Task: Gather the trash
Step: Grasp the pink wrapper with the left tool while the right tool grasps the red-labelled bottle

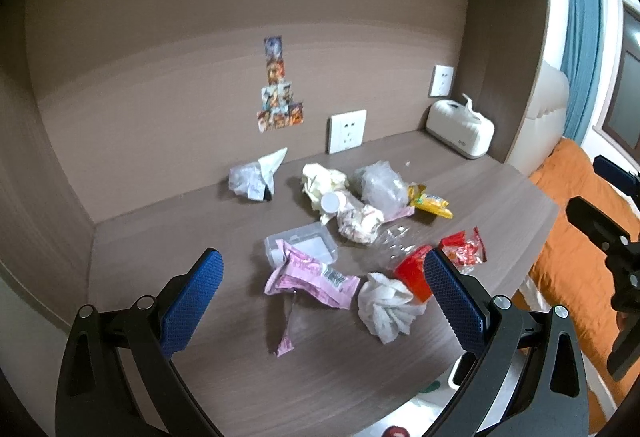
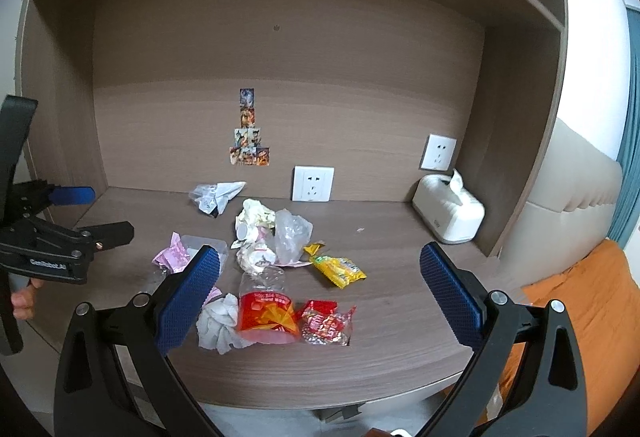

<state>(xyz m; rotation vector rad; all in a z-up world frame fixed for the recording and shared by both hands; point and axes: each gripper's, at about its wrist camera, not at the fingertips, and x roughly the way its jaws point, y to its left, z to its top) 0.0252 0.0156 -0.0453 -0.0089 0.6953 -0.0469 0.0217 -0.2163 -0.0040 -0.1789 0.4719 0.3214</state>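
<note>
Left gripper (image 1: 322, 271): I hold it above the near edge of the desk; its blue-padded fingers (image 1: 191, 303) stand wide apart with nothing between them.
Right gripper (image 2: 320, 277): I hold it above the same near edge; its fingers (image 2: 450, 297) are spread equally wide and carry nothing.
Landmark: the wall socket (image 2: 313, 183) at the back of the desk (image 2: 400, 337); all positions below refer to it.
Trash, general: a loose scatter on the desk surface, in front of the socket and to its left.
Folded white paper (image 2: 218, 195): left of the socket, near the back wall, lying on a crumpled clear bag.
Crumpled cream paper (image 2: 256, 215): just in front-left of the socket, touching a clear plastic bag (image 2: 294, 233).
Yellow snack wrapper (image 2: 338, 269): in front of the socket, slightly right, lying flat.
Clear plastic box (image 1: 302, 243): in front-left of the socket; a pink wrapper (image 1: 310, 277) overlaps its near edge.
White tissue wad (image 2: 220, 323): well in front of the socket, near the desk's front edge, touching the red packet.
Red packet (image 2: 266, 315): well in front of the socket, beside a smaller red-and-clear wrapper (image 2: 328, 323) on its right.
Tissue box (image 2: 448, 215): right of the socket, in the back corner, one tissue standing out of the top.
Sticker stack (image 2: 249, 133): on the back wall, above-left of the socket.
</note>
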